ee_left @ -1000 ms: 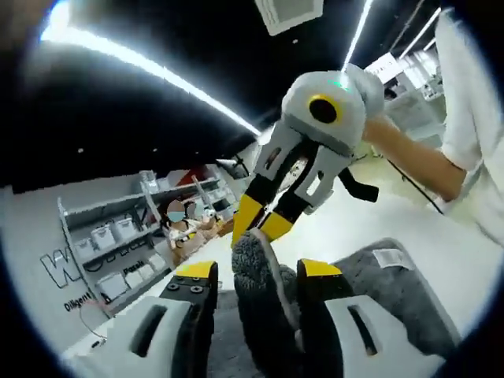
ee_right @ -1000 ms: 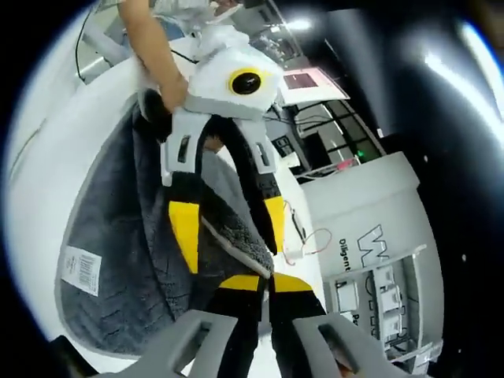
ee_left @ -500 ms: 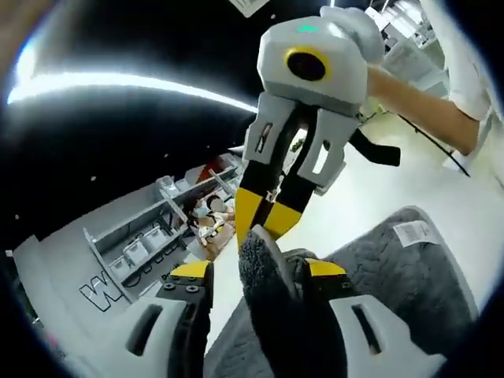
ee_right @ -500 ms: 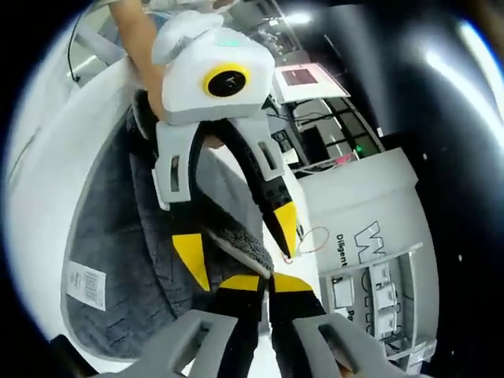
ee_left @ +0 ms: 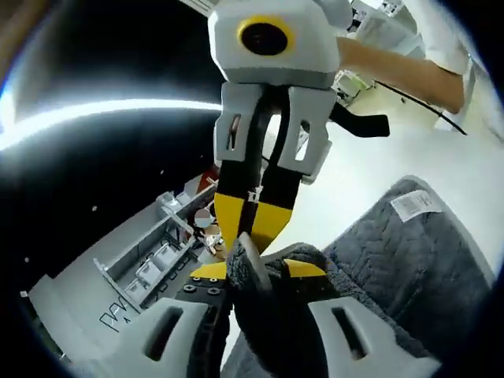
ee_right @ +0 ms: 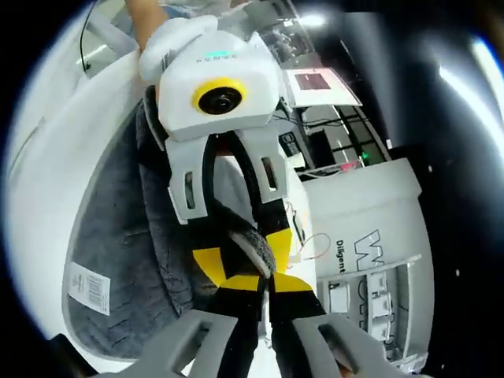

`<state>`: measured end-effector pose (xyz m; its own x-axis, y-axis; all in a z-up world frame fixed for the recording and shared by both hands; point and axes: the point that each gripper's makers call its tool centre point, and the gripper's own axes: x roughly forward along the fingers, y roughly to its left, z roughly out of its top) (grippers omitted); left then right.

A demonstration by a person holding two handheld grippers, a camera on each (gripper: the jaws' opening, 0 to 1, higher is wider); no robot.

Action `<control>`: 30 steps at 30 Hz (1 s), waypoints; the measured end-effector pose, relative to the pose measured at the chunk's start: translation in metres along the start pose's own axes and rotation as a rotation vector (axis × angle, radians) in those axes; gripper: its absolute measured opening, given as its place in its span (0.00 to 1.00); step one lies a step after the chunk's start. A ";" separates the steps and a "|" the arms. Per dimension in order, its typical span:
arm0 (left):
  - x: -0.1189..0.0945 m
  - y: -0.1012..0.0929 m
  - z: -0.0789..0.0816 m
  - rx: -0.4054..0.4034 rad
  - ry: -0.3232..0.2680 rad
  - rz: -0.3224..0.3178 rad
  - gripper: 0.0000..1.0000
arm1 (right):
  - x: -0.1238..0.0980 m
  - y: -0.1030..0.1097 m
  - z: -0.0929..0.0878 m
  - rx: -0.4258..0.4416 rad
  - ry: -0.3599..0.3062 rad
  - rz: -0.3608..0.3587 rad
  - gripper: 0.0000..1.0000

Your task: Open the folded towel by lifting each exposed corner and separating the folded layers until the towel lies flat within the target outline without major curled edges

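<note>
A grey fluffy towel (ee_left: 409, 260) hangs from both grippers above a white table (ee_left: 370, 165), its white label (ee_left: 415, 203) facing up. In the left gripper view my left gripper (ee_left: 256, 270) is shut on a bunched fold of the towel. Right above it, my right gripper (ee_left: 252, 224) reaches down, its yellow fingertips pinching the same raised edge. In the right gripper view my right gripper (ee_right: 265, 282) is shut on the towel's edge, and the left gripper (ee_right: 246, 250) meets it tip to tip. The towel (ee_right: 118, 228) and its label (ee_right: 85, 283) drape away to the left.
Grey shelves with white bins (ee_left: 150, 260) stand beyond the table. A white panel with lettering (ee_right: 370, 236) and a monitor (ee_right: 311, 79) lie to the right. A person's forearm (ee_left: 394, 71) holds the right gripper. The white table (ee_right: 47, 181) spreads under the towel.
The left gripper's jaws have closed in on the towel fold. The two grippers have drawn together until their tips nearly touch at the raised edge.
</note>
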<state>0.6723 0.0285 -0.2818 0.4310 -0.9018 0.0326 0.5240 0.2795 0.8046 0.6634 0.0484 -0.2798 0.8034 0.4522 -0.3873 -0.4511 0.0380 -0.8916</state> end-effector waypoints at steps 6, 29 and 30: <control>-0.001 -0.004 0.001 0.025 0.001 -0.032 0.04 | -0.001 -0.001 -0.009 -0.013 0.020 -0.003 0.00; -0.009 0.002 0.016 -0.019 -0.105 -0.023 0.03 | -0.005 -0.011 -0.011 0.019 -0.060 -0.031 0.37; -0.012 0.001 0.027 -0.050 -0.177 -0.055 0.03 | -0.003 -0.008 -0.015 -0.004 -0.025 -0.014 0.34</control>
<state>0.6481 0.0304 -0.2654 0.2673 -0.9587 0.0970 0.5811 0.2407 0.7774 0.6705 0.0334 -0.2752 0.7997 0.4739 -0.3687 -0.4381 0.0406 -0.8980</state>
